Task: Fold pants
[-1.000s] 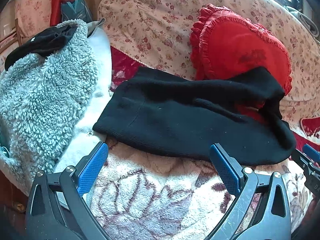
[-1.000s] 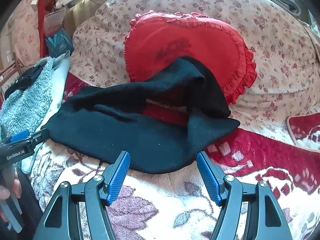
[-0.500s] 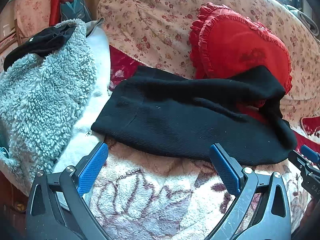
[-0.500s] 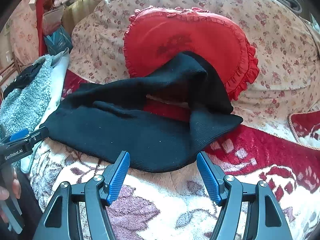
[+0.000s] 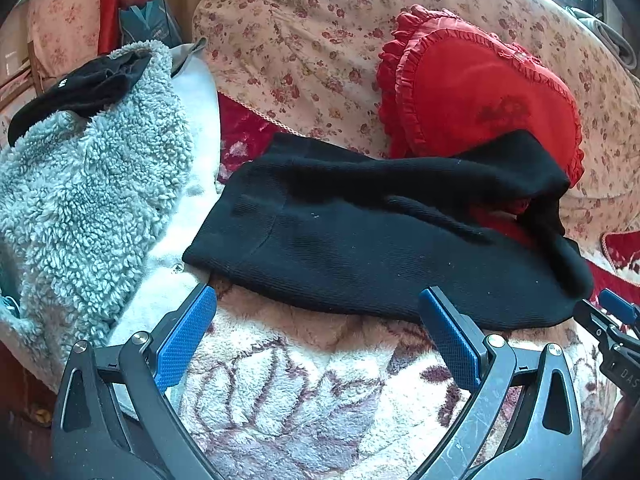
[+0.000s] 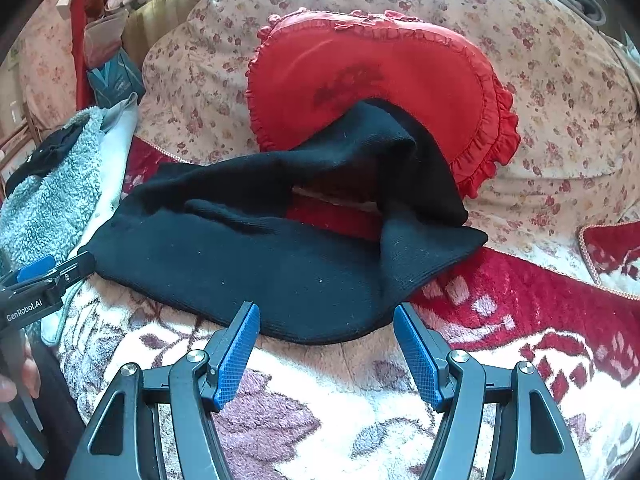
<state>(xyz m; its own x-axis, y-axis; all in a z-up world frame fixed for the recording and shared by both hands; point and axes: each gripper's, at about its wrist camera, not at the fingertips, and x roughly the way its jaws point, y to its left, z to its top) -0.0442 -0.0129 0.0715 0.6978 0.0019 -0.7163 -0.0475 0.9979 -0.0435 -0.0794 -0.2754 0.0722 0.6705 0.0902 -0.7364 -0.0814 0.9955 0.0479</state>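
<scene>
While both tools hover with blue pads spread apart, left tool (image 5: 316,332) and right tool (image 6: 326,344), we note the black knit pants (image 6: 280,264) just ahead, crumpled on a floral fleece blanket (image 6: 304,412), one leg against a red heart-shaped frilled cushion (image 6: 360,76).

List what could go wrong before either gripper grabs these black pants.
1. One leg of the black pants drapes up over the red heart pillow; pulling may drag the pillow along.
2. The waist end lies against the fluffy grey garment; the open left gripper might pinch both.
3. The open right gripper could catch the plush blanket beneath the hem.
</scene>
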